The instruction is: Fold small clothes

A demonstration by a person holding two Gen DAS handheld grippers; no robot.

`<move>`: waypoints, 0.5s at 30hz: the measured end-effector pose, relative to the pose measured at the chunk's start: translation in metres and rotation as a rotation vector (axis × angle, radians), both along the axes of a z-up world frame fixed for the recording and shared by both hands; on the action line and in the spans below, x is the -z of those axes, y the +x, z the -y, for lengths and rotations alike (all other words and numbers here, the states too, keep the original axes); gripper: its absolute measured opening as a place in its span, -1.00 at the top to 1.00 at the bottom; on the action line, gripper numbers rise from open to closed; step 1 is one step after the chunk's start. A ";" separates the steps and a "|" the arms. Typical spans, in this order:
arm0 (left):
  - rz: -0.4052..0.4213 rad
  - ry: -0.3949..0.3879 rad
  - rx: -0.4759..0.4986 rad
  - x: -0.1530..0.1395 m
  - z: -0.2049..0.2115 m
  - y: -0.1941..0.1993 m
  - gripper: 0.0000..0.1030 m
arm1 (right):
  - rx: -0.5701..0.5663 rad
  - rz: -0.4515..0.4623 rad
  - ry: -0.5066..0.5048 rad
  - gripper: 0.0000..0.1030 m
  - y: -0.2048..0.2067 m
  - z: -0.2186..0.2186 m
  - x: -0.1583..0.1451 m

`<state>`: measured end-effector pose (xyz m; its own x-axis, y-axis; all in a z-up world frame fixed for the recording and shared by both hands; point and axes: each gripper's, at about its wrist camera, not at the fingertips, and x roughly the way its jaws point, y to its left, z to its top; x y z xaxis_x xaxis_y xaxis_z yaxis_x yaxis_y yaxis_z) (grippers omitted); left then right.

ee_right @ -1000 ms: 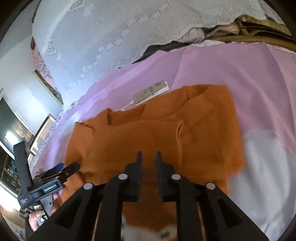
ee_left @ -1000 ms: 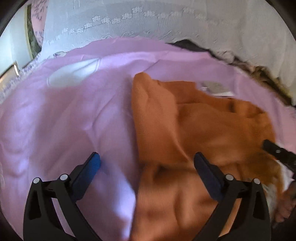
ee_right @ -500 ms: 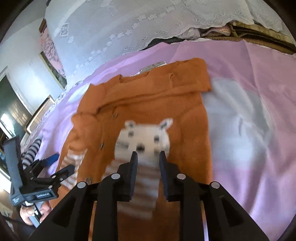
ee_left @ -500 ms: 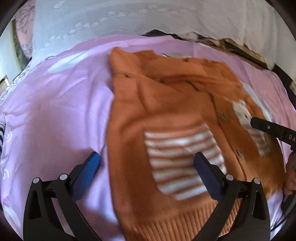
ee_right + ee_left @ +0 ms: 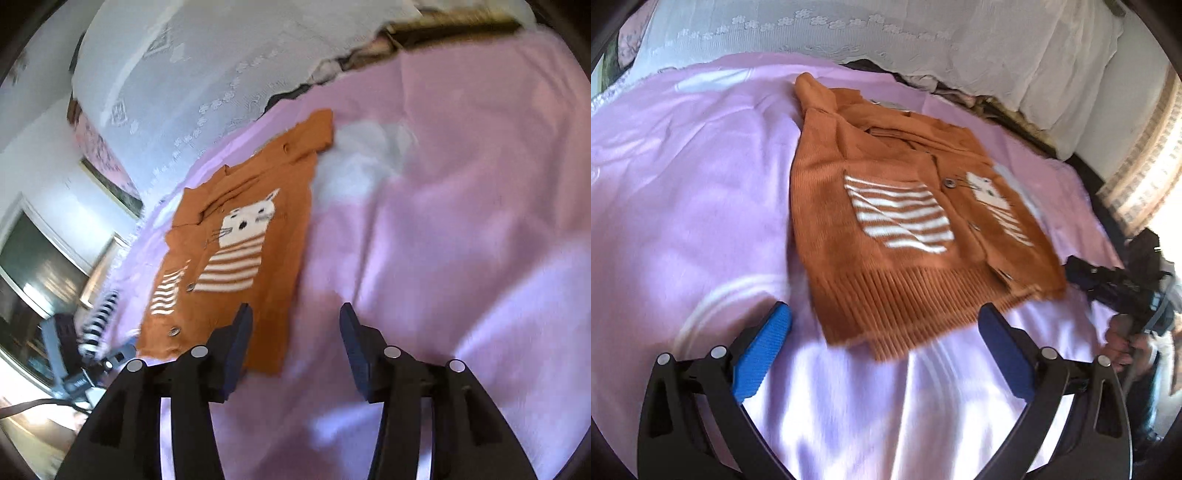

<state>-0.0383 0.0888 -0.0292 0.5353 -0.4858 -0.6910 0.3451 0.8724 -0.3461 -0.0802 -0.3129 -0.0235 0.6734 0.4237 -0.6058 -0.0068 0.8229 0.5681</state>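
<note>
Orange knit cardigan with cat motif lies spread flat, front up, on pink bedsheet, long axis running from ribbed hem near the tongs away to the collar by white lace cover; left gripper wide, empty, hem corner just ahead between its fingers; right gripper half apart, jaws have just been opening, nothing between them, cardigan's right hem corner at its left finger; both hands about equally near the hem, each on its own side
</note>
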 end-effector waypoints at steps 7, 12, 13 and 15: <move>-0.082 -0.095 0.050 -0.002 -0.009 0.016 -0.91 | -0.067 -0.025 0.117 0.04 0.000 -0.003 0.008; -0.168 -0.133 0.108 0.000 -0.002 0.050 -0.91 | -0.111 -0.085 0.181 0.09 0.028 -0.011 0.013; -0.173 -0.135 0.116 0.000 0.001 0.053 -0.91 | -0.118 -0.094 0.184 0.14 0.034 -0.012 0.014; -0.182 -0.137 0.127 0.001 0.005 0.059 -0.91 | -0.131 -0.116 0.195 0.20 0.048 -0.015 0.016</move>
<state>0.0211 0.0839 -0.0300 0.3373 -0.6366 -0.6935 0.3701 0.7670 -0.5241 -0.0324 -0.2977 -0.0390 0.5365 0.6190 -0.5736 -0.0316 0.6939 0.7194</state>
